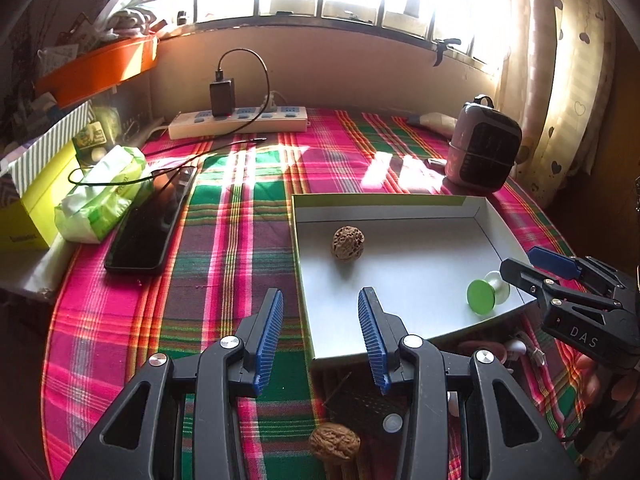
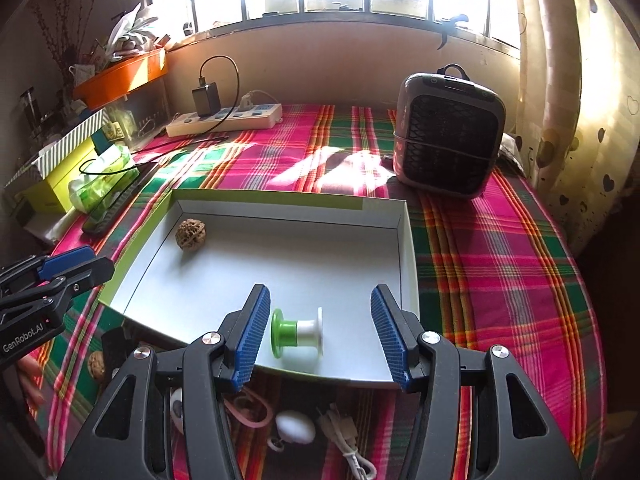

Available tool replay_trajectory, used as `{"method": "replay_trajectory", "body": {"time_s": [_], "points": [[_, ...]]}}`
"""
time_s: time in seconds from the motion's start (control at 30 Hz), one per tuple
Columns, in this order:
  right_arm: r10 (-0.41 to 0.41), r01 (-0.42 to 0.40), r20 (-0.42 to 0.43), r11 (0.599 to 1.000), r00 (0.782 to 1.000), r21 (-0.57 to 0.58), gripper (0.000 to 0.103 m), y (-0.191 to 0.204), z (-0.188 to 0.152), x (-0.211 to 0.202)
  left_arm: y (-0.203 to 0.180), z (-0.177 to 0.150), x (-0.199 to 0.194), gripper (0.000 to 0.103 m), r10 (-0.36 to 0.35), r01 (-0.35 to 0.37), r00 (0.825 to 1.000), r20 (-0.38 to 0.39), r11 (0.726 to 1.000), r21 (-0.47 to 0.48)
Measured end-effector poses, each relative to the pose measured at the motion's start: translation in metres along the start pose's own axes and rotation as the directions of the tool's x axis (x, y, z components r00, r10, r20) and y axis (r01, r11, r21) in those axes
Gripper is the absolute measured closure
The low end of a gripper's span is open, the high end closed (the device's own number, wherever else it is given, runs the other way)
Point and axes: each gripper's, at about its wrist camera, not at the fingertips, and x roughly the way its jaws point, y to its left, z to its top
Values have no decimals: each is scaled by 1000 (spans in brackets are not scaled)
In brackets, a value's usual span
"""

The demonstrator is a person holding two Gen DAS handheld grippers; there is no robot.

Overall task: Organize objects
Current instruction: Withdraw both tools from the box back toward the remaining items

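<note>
A shallow white box lid [image 1: 400, 288] [image 2: 248, 280] lies on the plaid cloth. In it are a walnut [image 1: 347, 243] [image 2: 191, 234] near its far left and a green-and-white spool [image 1: 486, 291] [image 2: 298, 332] on its side at the near edge. A second walnut [image 1: 335, 442] [image 2: 96, 365] lies on the cloth in front of the box. My left gripper [image 1: 320, 320] is open and empty over the box's near left corner. My right gripper [image 2: 318, 320] is open, with the spool lying between its fingers, untouched.
A phone [image 1: 148, 224] and tissue pack [image 1: 102, 194] lie at the left, a power strip [image 1: 236, 120] at the back, a small heater [image 2: 446, 136] at the back right. A white egg-shaped item [image 2: 295, 426], pink ring [image 2: 248, 410], white cable [image 2: 348, 440] and dark object [image 1: 364, 404] lie in front of the box.
</note>
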Motion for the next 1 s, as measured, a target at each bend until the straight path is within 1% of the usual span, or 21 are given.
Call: {"method": "replay_trajectory", "body": {"time_s": [0.13,0.27,0.47,0.57,0.73,1.0], "points": [[-6,6,13,1000,1000,7,49,-4,-11,-11,9,-12,-10,65,-1,1,1000,4,1000,-29],[10,-11,15,1000,1000,15,49,-8,-22,-18,16,-24,-16,65,-15,15,1000,-1,998,-65],[-9,8,33,1000,999,15,49,-14,-40,-31,21,-43,-19,66,-30,28,999,-24,997,-70],[9,-10,44,1000,999,20,49,-17,-48,-37,23,-49,-22,66,-47,44,999,-22,995,-86],[19,-19,27,1000,999,18,49,-19,-60,-37,25,-58,-28,65,-60,58,998,-23,995,-80],[67,-67,-11,998,998,10,49,-10,-67,-25,29,-73,-26,65,-87,81,994,-61,991,-105]]}}
